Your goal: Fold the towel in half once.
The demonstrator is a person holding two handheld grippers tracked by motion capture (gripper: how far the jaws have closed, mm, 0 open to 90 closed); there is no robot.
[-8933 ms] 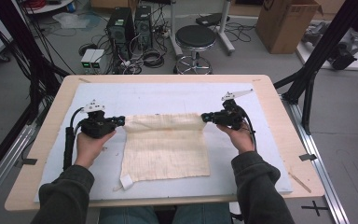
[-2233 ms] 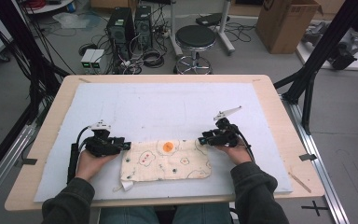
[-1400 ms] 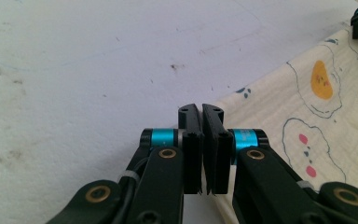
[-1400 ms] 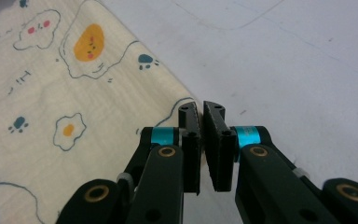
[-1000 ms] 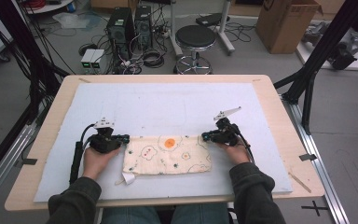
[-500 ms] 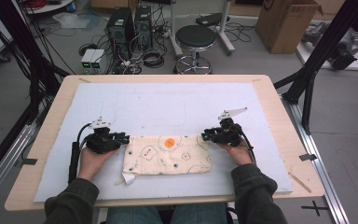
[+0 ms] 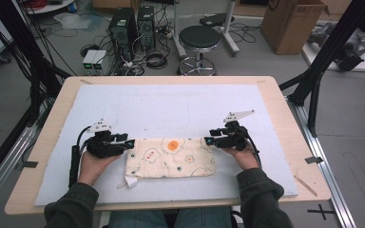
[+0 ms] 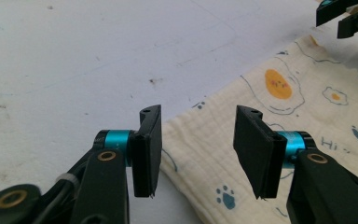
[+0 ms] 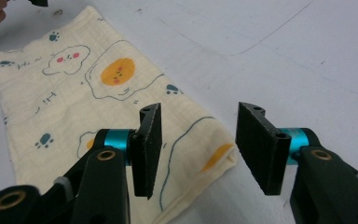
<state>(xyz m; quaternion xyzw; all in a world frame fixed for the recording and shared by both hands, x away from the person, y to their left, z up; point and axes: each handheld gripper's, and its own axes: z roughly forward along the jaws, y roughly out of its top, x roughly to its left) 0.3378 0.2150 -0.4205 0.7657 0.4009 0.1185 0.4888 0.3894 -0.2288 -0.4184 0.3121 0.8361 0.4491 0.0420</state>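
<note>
A cream cloth (image 7: 171, 159) printed with fried eggs and paw marks lies folded into a flat strip on the white mat, near the table's front. My left gripper (image 7: 129, 143) sits at its far left corner, my right gripper (image 7: 209, 140) at its far right corner. In the left gripper view the left gripper (image 8: 199, 114) has just been opening, and the cloth (image 8: 307, 116) lies loose under the gap. In the right gripper view the right gripper (image 9: 198, 109) has likewise just been opening over the cloth's (image 9: 74, 93) corner, pads clear of it.
The white mat (image 7: 185, 104) covers most of the wooden table (image 7: 285, 109). A small white tag (image 7: 130, 182) sticks out at the cloth's near left corner. Beyond the table stand a stool (image 7: 198, 40), computer towers (image 7: 133, 21) and a cardboard box (image 7: 292, 19).
The cloth, once spread wide, now lies folded with its print up. Within the last second both grippers have opened and let go of its far corners; the hands stayed put.
</note>
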